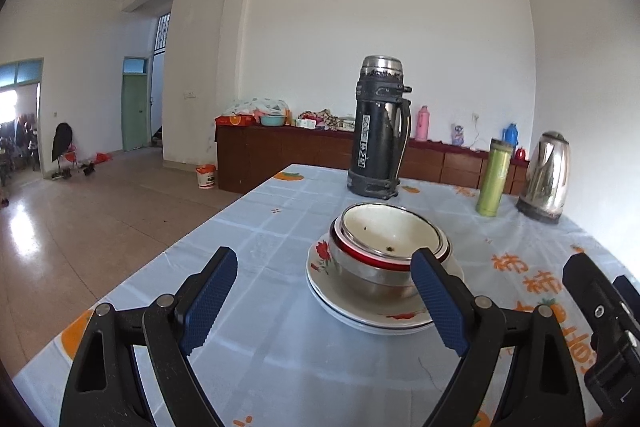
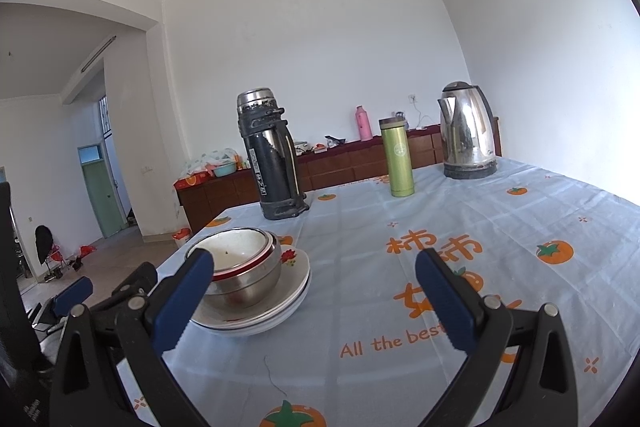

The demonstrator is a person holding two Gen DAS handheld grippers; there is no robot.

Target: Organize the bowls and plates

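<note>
Several bowls (image 1: 394, 235) (image 2: 236, 251) sit nested in one pile: a white-lined bowl on top, a red-rimmed one under it, a steel bowl at the bottom. The pile rests on stacked white plates (image 1: 360, 311) (image 2: 280, 291) with red flower prints. My left gripper (image 1: 326, 291) stands open just short of the stack, with the pile ahead and to the right between its blue pads. My right gripper (image 2: 316, 291) is open too, with the stack at its left finger and bare tablecloth between the pads. Neither gripper holds anything.
A tall black thermos (image 1: 378, 127) (image 2: 272, 159) stands behind the stack. A green bottle (image 1: 494, 177) (image 2: 396, 157) and a steel kettle (image 1: 548, 177) (image 2: 468, 131) stand at the far right of the table (image 2: 500, 227). The table's left edge drops to the floor.
</note>
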